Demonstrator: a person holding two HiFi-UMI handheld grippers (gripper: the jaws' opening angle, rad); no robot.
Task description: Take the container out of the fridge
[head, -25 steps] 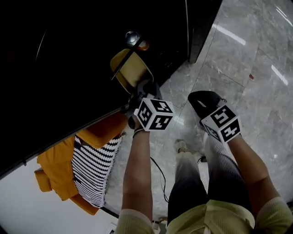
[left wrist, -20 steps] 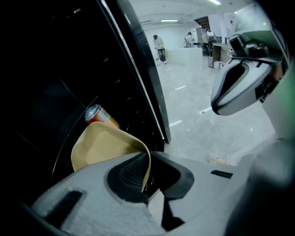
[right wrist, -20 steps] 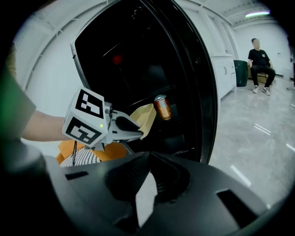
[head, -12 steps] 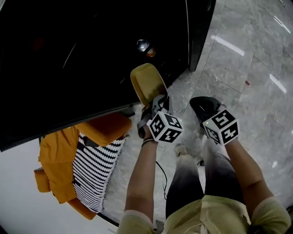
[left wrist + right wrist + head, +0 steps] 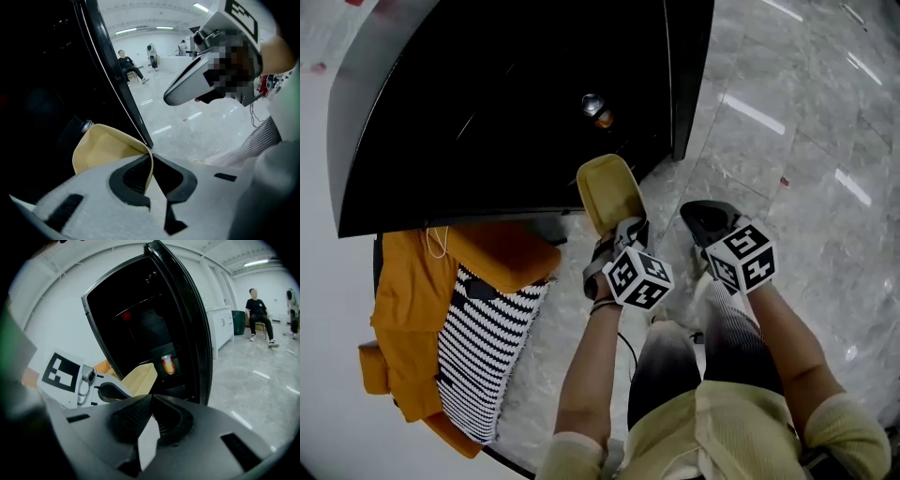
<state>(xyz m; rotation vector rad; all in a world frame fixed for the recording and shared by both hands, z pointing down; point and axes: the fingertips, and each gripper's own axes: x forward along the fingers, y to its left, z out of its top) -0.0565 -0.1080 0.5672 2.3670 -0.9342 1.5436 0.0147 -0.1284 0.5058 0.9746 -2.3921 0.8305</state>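
The glossy grey stone floor [image 5: 787, 141] carries the black fridge [image 5: 534, 94], with a can [image 5: 598, 111] standing on a shelf inside it, and just beside the fridge an orange seat [image 5: 403, 309] with a striped cushion [image 5: 487, 347] on it.

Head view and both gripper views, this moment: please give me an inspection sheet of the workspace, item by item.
Surface: glossy grey marble floor; no table in view.
Job's things: black fridge, door open; yellow container, empty, held in front of the opening.
Clutter: can inside the fridge; orange jacket and striped cloth beside the fridge.
Grippers: left gripper shut on the container's rim; right gripper shut, holding nothing.
Cables: thin black cable on the floor by the person's legs.
Surroundings: seated person across the room; ceiling strip lights.
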